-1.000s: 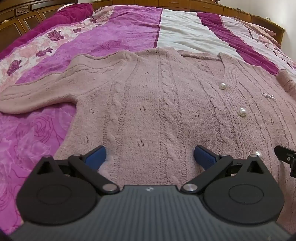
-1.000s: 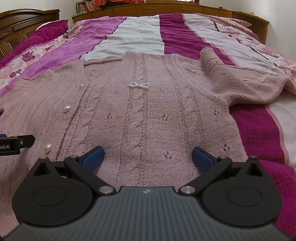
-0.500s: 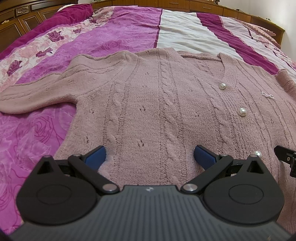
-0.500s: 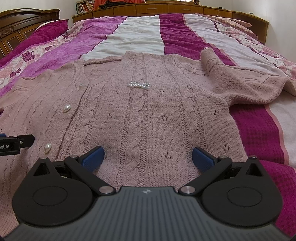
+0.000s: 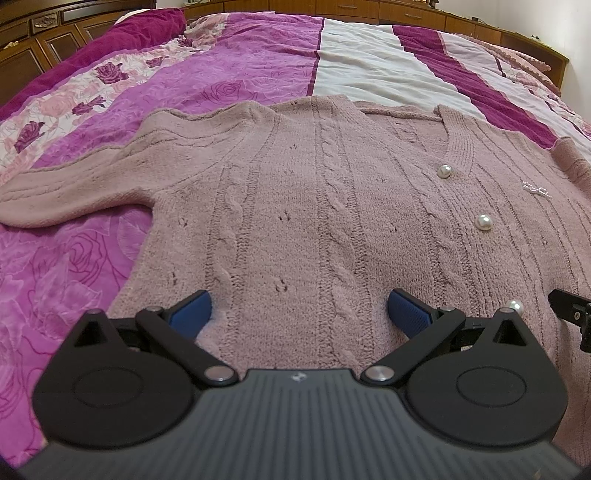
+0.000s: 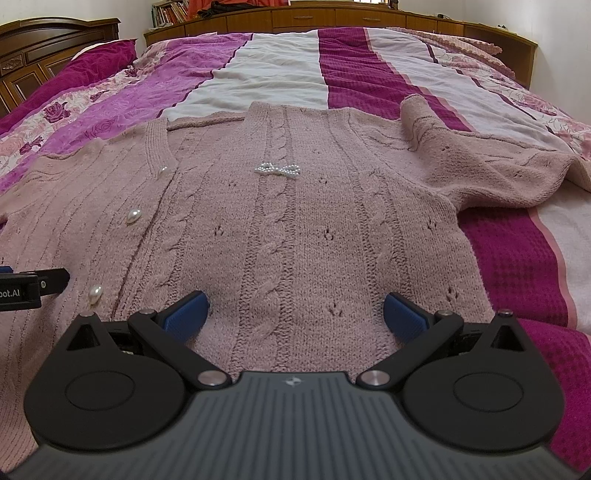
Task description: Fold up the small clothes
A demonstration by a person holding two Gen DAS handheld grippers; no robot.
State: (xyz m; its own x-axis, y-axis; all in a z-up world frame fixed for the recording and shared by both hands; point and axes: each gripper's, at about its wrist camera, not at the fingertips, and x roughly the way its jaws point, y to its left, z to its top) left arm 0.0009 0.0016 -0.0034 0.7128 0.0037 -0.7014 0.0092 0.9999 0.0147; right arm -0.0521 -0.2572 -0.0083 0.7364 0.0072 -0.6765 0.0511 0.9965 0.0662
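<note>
Bedspread (image 6: 280, 77) covers whole bed: lengthwise bands of purple rose print, white, deep magenta waffle weave, pale pink floral at far right. Dark magenta pillow (image 5: 122, 37) at head end, left side. Carved dark wooden headboard (image 6: 44, 40) behind it. Low wooden cabinet run (image 6: 332, 14) along far wall; books (image 6: 168, 9), possibly with orange cloth beside them, on top, too small to tell.

Each gripper, left gripper (image 5: 299, 314) and right gripper (image 6: 295, 312), has a ribbed grey body, 2 black round discs, silver screws and blue pads (image 5: 190, 314).
</note>
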